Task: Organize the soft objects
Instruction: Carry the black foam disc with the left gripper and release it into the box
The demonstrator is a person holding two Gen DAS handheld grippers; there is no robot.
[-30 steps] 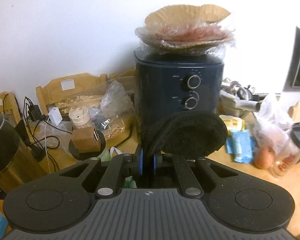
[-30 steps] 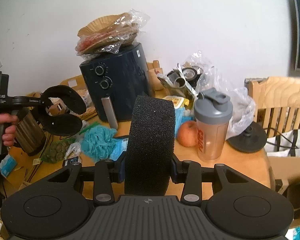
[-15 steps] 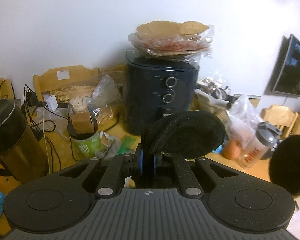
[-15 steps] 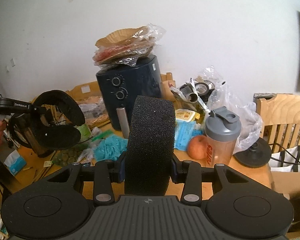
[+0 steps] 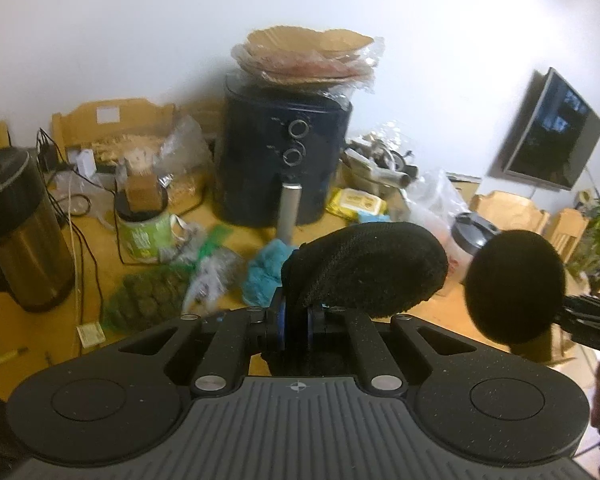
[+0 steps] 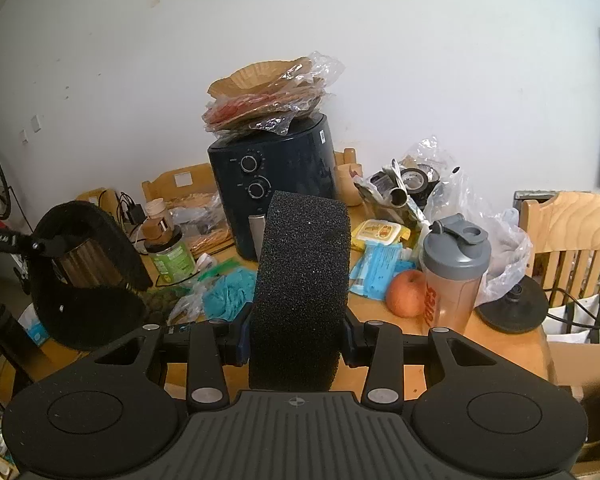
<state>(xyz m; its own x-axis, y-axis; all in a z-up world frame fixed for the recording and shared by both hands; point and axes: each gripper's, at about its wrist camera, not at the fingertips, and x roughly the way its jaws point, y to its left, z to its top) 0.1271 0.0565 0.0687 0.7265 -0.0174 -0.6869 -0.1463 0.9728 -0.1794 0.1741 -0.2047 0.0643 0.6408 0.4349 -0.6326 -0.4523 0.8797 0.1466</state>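
My left gripper (image 5: 296, 316) is shut on the edge of a black folded fabric pad (image 5: 364, 268), held in the air above the table. The right wrist view shows that pad (image 6: 88, 264) at the left, hanging from the left gripper (image 6: 40, 246). My right gripper (image 6: 296, 328) is shut on a black round foam sponge (image 6: 300, 280), gripped edge-on and upright. From the left wrist the same sponge (image 5: 514, 284) shows at the right. A blue mesh puff (image 5: 264, 272) lies on the wooden table (image 5: 52, 320) in front of the air fryer.
A dark air fryer (image 6: 276, 184) with wrapped paper plates on top stands at the back. A shaker bottle (image 6: 452, 272), an apple (image 6: 406, 292), blue packets, a green jar (image 5: 140, 228), a steel flask (image 5: 20, 228), cables and plastic bags crowd the table. A wooden chair (image 6: 572, 248) stands at the right.
The left gripper with its pad has pulled back and up from the air fryer, so more table shows and the right hand's sponge has come into its view. The right gripper rose slightly.
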